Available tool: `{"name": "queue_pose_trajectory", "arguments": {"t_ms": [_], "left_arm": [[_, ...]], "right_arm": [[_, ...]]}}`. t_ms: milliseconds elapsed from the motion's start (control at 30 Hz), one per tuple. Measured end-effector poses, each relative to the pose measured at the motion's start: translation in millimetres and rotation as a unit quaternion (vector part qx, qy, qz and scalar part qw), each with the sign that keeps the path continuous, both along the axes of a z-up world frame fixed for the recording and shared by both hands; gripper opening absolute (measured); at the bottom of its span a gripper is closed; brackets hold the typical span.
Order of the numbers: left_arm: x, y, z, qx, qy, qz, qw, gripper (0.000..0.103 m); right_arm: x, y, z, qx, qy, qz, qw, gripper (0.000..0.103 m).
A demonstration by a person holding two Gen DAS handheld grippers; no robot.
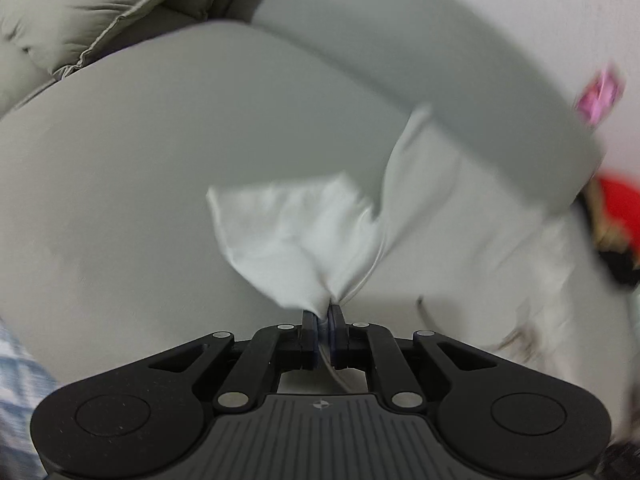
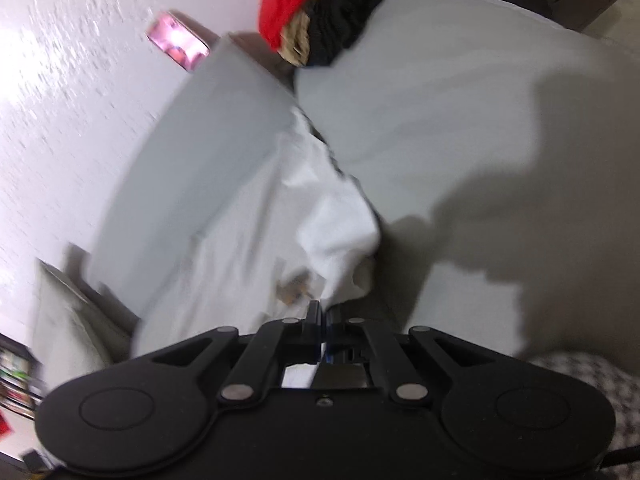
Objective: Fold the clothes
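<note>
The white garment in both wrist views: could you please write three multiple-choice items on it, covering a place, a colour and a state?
1. Where does the clothes pile lie?
A. at the sofa's far end
B. on the floor
C. in a basket

2. What colour is the held garment?
A. red
B. white
C. black

3. How is the left hand-held gripper?
A. wide open
B. shut on cloth
C. out of view

Answers: 1 A, the clothes pile tops the far sofa cushion. 2 B, the garment is white. 3 B, the left hand-held gripper pinches bunched fabric.
</note>
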State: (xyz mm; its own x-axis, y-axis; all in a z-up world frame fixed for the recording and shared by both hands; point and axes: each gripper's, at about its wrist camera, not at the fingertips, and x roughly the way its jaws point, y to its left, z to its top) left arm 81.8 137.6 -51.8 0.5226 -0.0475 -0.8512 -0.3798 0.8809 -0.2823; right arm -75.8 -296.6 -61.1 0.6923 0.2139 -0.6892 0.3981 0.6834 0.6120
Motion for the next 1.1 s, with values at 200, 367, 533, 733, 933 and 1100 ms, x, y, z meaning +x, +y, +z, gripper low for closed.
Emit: {"name": "queue_pose_trajectory", "arguments": {"t_ms": [200,367,533,733,933,1100], "left_arm": [[-25,-9,17,0.109,0.018,-0.045,0.9928,0.024],[-60,-16,48,0.126,-0.022,-0.104,0.9864,0.037],[-74,-51,29,0.067,-0.036,-0.175,0.9817,0.045],[-74,-110,3,0.145,-0.048,-0.225,0.9624,0.045],[-66,-149,-14,0.246,-0.076,-0.298,0.9193,0.041],[-61,-157,-20,0.251,-0.065,-0.329,0.9081,0.007]], "right_arm": [[-16,-4,-3,-0.017,0.043,0.016,0.999,0.009],[-46,-8,27,-0.003,0.011,0.042,0.999,0.032],[-46,17,17,0.016,-0.01,0.108,0.994,0.05],[-36,77,-14,-0.052,-0.004,0.185,0.981,0.049],[-35,124,-16,-0.216,-0.039,0.247,0.944,0.043],[-34,137,-24,-0.287,-0.027,0.271,0.918,0.014]]}}
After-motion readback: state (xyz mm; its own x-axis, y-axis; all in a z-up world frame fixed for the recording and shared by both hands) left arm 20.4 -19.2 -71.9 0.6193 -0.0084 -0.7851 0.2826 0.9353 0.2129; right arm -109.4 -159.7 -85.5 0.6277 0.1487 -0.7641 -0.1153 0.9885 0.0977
